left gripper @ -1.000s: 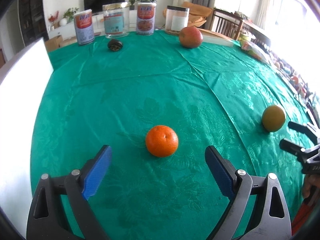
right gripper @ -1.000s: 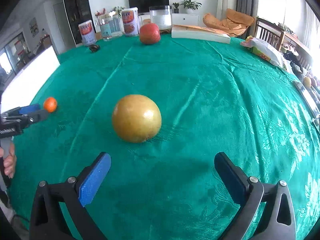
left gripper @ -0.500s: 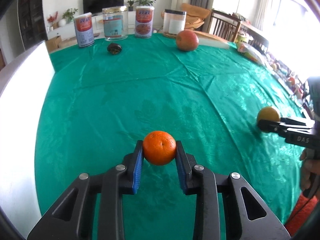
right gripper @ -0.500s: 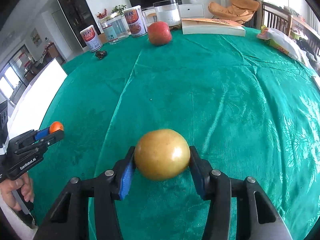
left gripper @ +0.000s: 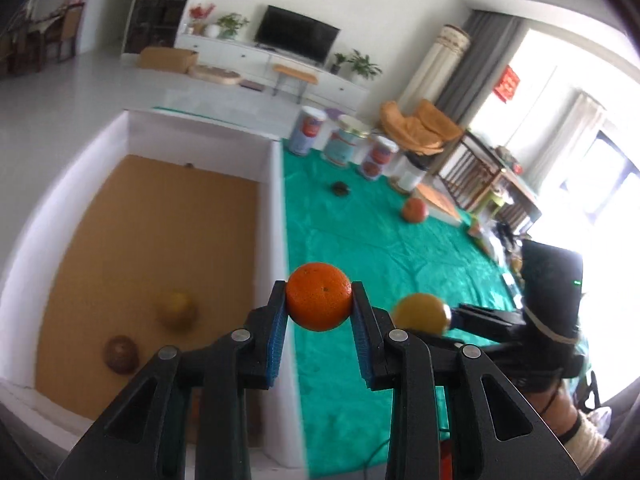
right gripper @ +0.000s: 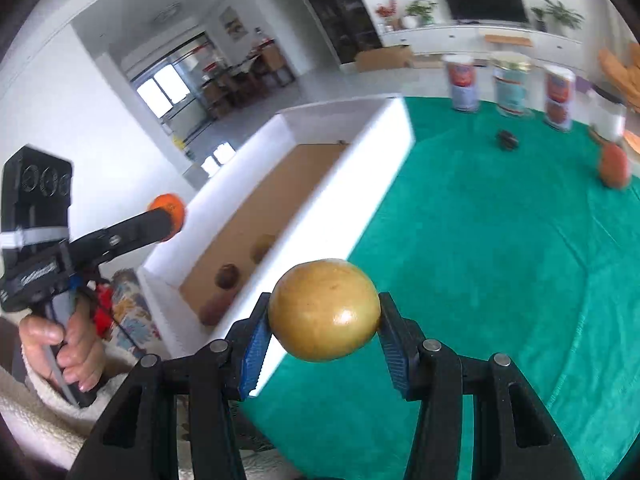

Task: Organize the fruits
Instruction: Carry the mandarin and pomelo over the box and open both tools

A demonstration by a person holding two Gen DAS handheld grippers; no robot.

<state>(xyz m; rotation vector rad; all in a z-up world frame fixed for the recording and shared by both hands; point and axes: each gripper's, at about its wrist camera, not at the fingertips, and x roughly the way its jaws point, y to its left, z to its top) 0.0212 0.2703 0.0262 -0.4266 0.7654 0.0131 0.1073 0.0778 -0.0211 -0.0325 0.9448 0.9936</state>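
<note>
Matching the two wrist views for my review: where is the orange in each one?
Left wrist: the orange sits low centre, clamped by the left gripper.
Right wrist: the same orange shows small at the left edge, at that gripper's tip.
Shared landmark: the white box beside the green cloth.

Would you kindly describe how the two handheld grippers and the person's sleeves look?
Both the left gripper and the right gripper are black, with triangular cut-outs, silver rivets and ribbed blue pads. The left has a pistol handle, white lettering and a taped black box. The sleeve is cream and fleecy.
</note>
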